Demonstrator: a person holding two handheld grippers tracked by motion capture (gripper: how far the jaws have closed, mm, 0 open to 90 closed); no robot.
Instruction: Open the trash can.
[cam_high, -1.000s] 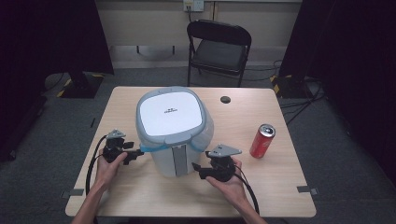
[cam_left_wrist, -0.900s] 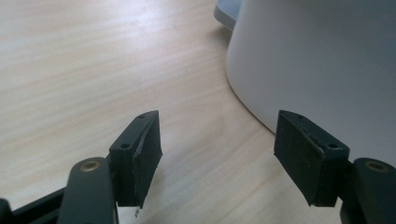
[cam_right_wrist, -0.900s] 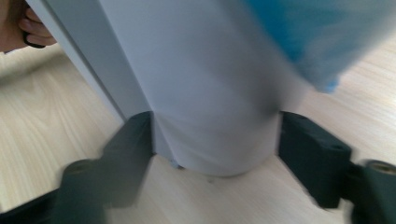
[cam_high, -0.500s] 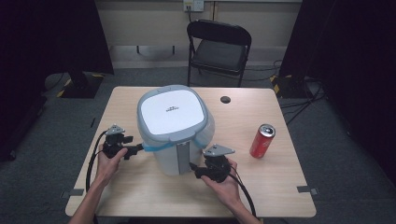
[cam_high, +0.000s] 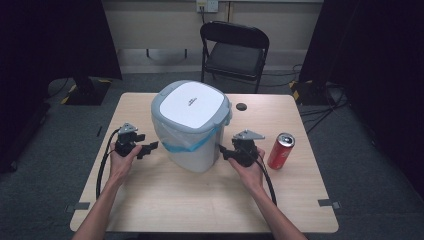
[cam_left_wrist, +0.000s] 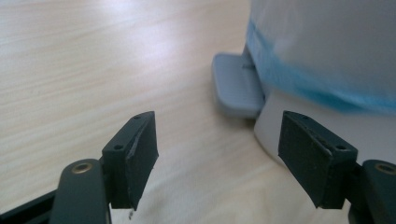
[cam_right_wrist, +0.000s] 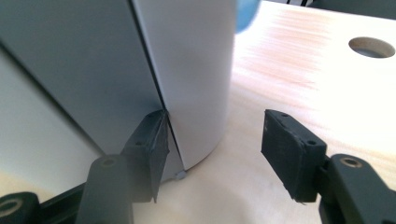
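— Flanking the pedal bin (cam_high: 192, 125) mid-table (cam_high: 165, 200), both grippers gape, holding nothing?
— Yes. Left gripper (cam_left_wrist: 217, 156) faces its grey pedal (cam_left_wrist: 236, 88); right gripper (cam_right_wrist: 212, 149) perhaps touches the wall; soda can (cam_high: 280, 151) nearby.

Both forearms come in from six o'clock and angle up toward the middle of the table (cam_high: 165, 200). The left hand (cam_high: 121, 159) grips the left tool (cam_high: 151, 148) at about nine o'clock, its jaws pointing toward three o'clock and standing wide apart with nothing between them. The right hand (cam_high: 248, 170) grips the right tool (cam_high: 223, 151) at about four o'clock, pointing toward nine o'clock; its jaws are also spread, one tip close against a grey-white wall. A cable loops back from each tool along the forearm.
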